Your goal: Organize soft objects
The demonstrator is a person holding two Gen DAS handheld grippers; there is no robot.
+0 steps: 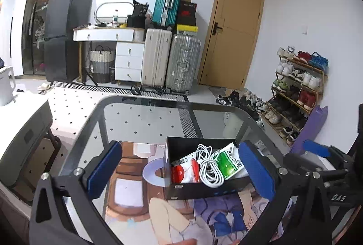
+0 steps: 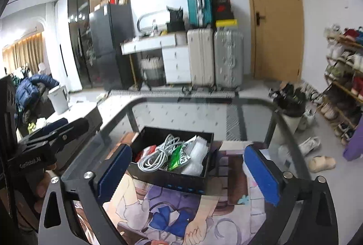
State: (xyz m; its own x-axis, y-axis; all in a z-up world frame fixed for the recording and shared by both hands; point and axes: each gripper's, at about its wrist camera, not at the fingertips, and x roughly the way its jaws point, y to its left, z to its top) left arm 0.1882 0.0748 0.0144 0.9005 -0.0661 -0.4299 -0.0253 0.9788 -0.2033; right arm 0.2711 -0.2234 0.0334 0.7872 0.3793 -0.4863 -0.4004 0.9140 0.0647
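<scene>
Black box (image 1: 199, 188); white cable (image 1: 209, 167); green packet (image 1: 229, 164).

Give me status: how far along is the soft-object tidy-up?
Done: white cable, green packet, red-and-white pouch and bubble wrap sit in the black box. In hand: nothing; left gripper and right gripper are open, empty. Left: no loose soft items visible on the glass table.
</scene>
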